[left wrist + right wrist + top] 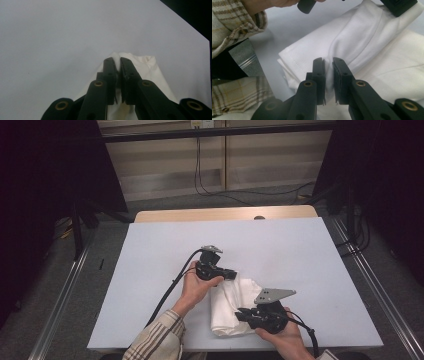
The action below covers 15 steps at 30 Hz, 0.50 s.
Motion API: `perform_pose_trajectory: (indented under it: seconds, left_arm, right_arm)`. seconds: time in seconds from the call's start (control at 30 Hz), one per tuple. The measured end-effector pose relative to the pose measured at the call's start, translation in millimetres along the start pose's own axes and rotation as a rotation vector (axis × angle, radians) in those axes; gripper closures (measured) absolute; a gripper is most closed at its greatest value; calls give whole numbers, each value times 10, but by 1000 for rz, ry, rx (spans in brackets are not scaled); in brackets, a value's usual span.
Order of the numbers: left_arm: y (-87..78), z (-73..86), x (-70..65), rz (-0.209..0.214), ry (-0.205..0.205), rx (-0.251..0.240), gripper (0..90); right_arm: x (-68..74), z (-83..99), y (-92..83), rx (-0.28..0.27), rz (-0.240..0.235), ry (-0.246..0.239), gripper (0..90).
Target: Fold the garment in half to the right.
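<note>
White cloth clamped in left tool and right tool; stitched hem in right gripper view.

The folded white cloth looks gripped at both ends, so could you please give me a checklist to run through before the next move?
1. Left tool shut on the folded white cotton cloth: ok, fabric pinched at its far corner.
2. Right tool shut on the cloth: ok, a fold sits between its jaws.
3. Cloth lying fully on the pale grey table top: ok, though its near edge is close to the table's front edge.
4. Layers caught in each grip: cannot tell.
5. Trailing black cable off the cloth: ok.
6. Plaid sleeve off the cloth: ok.
</note>
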<state>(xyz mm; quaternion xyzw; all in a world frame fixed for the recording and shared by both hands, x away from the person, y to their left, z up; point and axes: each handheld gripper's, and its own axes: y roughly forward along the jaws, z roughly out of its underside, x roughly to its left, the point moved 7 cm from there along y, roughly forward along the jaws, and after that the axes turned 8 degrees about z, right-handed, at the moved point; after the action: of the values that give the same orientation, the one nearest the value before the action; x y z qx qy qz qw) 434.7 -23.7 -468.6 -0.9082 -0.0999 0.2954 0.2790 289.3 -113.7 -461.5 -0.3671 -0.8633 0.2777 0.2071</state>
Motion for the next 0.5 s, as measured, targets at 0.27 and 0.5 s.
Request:
perform_pose_trajectory:
  seconds: [0.27, 0.5]
  left_arm:
    - [55, -2, 18, 9, -9, 8, 824]
    - [87, -48, 14, 8, -10, 7, 808]
  right_arm:
    - [-41, 52, 7, 19, 4, -1, 804]
    - [-98, 82, -10, 29, 20, 8, 792]
